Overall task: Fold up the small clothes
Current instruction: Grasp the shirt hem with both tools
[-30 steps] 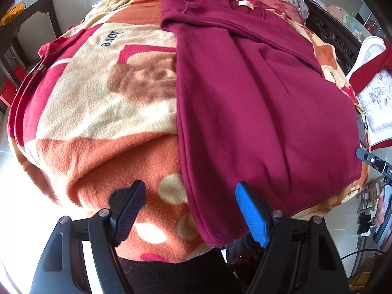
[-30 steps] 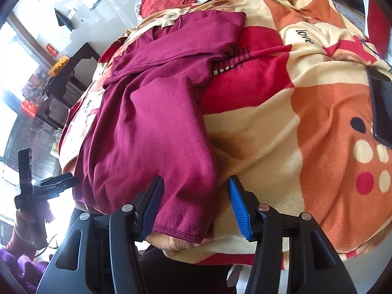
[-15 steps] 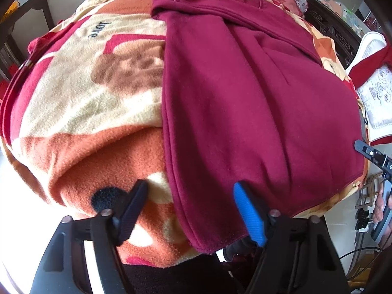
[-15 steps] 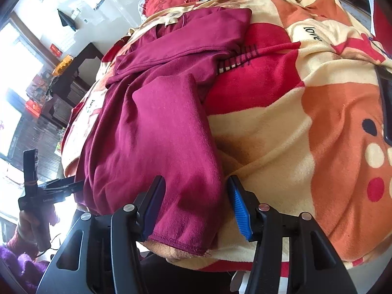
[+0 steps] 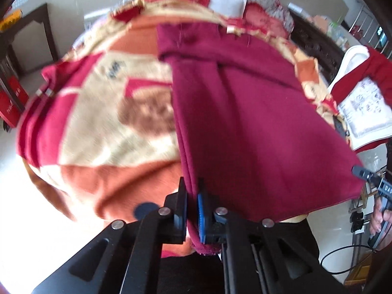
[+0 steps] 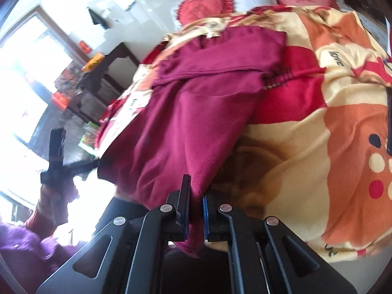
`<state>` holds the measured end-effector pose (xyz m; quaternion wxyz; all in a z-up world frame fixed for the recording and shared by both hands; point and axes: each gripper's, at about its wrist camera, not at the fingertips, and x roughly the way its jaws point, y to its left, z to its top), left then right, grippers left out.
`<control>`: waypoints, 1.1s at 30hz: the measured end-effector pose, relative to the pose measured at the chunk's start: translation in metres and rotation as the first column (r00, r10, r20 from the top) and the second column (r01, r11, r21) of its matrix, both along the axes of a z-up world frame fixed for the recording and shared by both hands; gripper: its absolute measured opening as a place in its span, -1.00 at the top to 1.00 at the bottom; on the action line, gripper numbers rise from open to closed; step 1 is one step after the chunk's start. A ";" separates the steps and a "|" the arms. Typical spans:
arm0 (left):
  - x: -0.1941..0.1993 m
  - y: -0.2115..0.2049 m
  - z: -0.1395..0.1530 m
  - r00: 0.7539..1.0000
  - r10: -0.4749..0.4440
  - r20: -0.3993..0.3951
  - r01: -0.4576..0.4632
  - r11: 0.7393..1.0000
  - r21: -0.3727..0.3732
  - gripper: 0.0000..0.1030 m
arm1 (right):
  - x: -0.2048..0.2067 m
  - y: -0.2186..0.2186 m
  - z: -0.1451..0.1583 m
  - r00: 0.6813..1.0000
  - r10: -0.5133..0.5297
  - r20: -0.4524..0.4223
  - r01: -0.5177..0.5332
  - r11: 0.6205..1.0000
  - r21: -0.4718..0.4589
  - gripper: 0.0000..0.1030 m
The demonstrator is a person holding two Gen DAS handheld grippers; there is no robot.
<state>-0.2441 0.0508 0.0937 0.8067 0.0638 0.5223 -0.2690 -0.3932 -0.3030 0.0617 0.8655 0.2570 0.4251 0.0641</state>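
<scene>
A maroon sweatshirt [image 5: 257, 127] lies lengthwise on a patterned fleece blanket [image 5: 103, 132], sleeves folded across its far end. My left gripper [image 5: 192, 196] is shut on the sweatshirt's near left hem corner. In the right wrist view the same sweatshirt [image 6: 196, 127] runs away from me, and my right gripper [image 6: 196, 196] is shut on its near right hem corner. The hem is lifted slightly and stretched between the two grippers. The right gripper shows at the left view's right edge [image 5: 367, 175].
The blanket [image 6: 318, 147] covers a bed with red cushions [image 6: 203, 5] and a white pillow [image 5: 227, 3] at the far end. A dark wooden table [image 6: 105, 73] stands to the left. A dark phone [image 6: 389, 122] lies on the blanket at right.
Both grippers moved in onto the near hem and closed on its two corners. The hem has lifted off the blanket edge and both views have pulled back.
</scene>
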 end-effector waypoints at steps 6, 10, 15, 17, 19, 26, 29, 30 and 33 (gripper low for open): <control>0.002 0.014 -0.020 0.999 0.033 -0.031 -0.031 0.999 0.044 0.87 | -0.007 0.017 -0.023 0.997 0.013 -0.081 -0.012 1.000 0.010 1.00; 0.001 0.014 -0.043 0.998 0.044 -0.049 -0.040 0.996 0.081 0.86 | -0.001 0.016 -0.056 0.984 -0.006 -0.176 0.003 1.000 -0.020 1.00; 0.000 0.013 -0.056 0.995 0.062 -0.074 -0.055 0.994 0.099 0.30 | 0.000 0.011 -0.060 0.982 -0.009 -0.186 0.016 0.999 0.038 0.83; 0.001 0.011 -0.063 0.993 0.074 -0.096 -0.064 0.993 0.097 0.14 | 0.000 0.012 -0.062 0.982 -0.001 -0.191 0.009 0.999 0.042 0.82; 0.003 0.011 -0.066 0.991 0.084 -0.102 -0.074 0.992 0.098 0.12 | 0.002 0.013 -0.068 0.980 0.003 -0.198 0.009 0.998 0.059 0.82; 0.002 0.009 -0.069 0.992 0.081 -0.096 -0.070 0.991 0.111 0.11 | 0.009 0.017 -0.073 0.981 0.018 -0.193 0.001 0.995 0.098 0.82; 0.004 0.008 -0.070 0.992 0.081 -0.096 -0.070 0.991 0.111 0.11 | 0.010 0.020 -0.072 0.980 0.030 -0.198 -0.012 0.996 0.090 0.82; 0.004 0.008 -0.069 0.992 0.081 -0.096 -0.070 0.991 0.111 0.11 | 0.011 0.020 -0.073 0.979 0.033 -0.199 -0.015 0.996 0.091 0.82; 0.005 0.008 -0.070 0.992 0.077 -0.099 -0.066 0.992 0.112 0.11 | 0.010 0.019 -0.073 0.979 0.039 -0.201 -0.020 0.995 0.097 0.82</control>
